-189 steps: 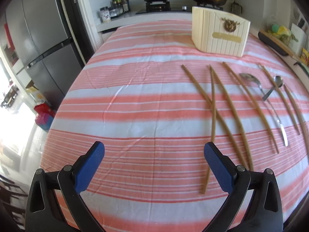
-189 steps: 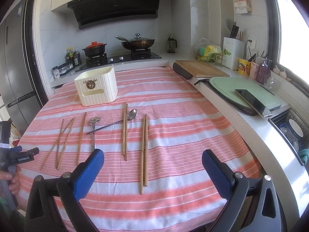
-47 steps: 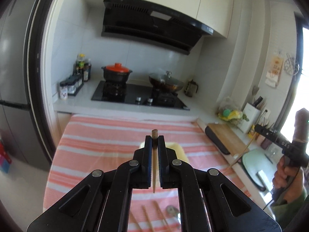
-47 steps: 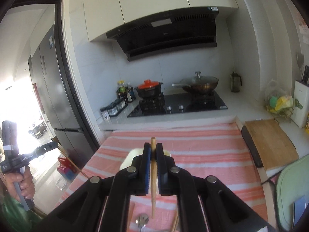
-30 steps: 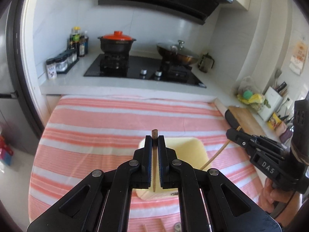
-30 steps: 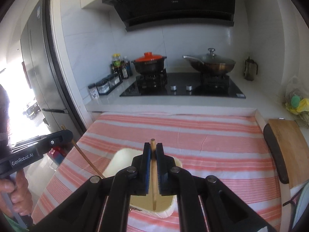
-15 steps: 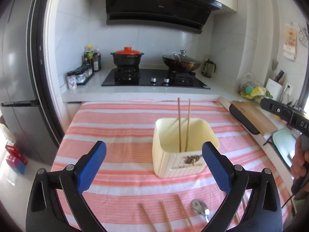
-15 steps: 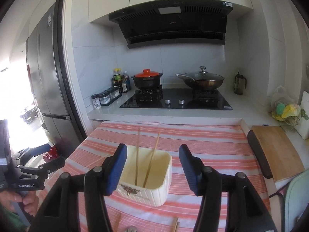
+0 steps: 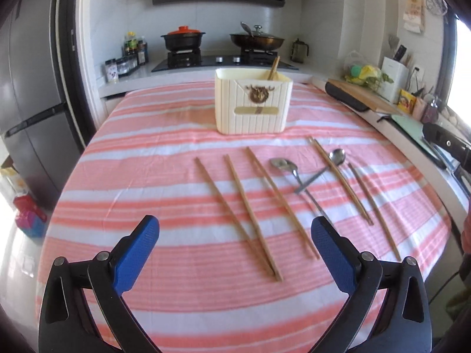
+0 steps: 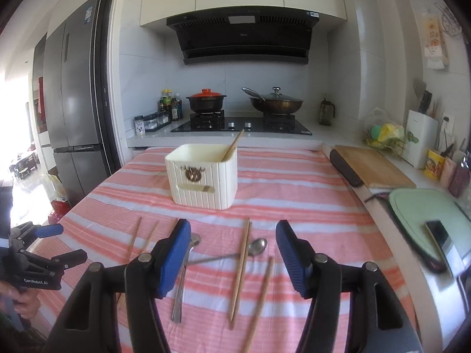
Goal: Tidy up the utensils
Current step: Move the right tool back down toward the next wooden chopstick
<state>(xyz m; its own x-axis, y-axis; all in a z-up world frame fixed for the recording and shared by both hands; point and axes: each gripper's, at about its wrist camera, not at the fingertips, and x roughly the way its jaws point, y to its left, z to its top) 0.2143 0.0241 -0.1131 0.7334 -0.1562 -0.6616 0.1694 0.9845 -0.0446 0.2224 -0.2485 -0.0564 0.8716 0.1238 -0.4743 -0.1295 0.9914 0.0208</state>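
Both tools have pulled back from the cream ribbed plastic utensil box (image 9: 253,104) and dropped lower since half a second ago, and the two wooden chopsticks (image 9: 273,68) then upright inside it now lean against its far right corner

From the left wrist: the left tool (image 9: 235,251) hangs with its blue pads wide apart, holding nothing, low over the pink-striped bench (image 9: 147,164). In front of the box lie three loose wooden chopsticks (image 9: 247,206), two crossed steel spoons (image 9: 297,173) and two more chopsticks (image 9: 343,181) further right of them.

From the right wrist: the right tool (image 10: 231,254) is likewise spread and empty, hovering just in front of the box over a chopstick (image 10: 241,267) and a spoon (image 10: 256,247).

One deposit looks finished; the next pickup is in hand. Each tool likely must descend, straddle one thin stick and pinch it off the cloth
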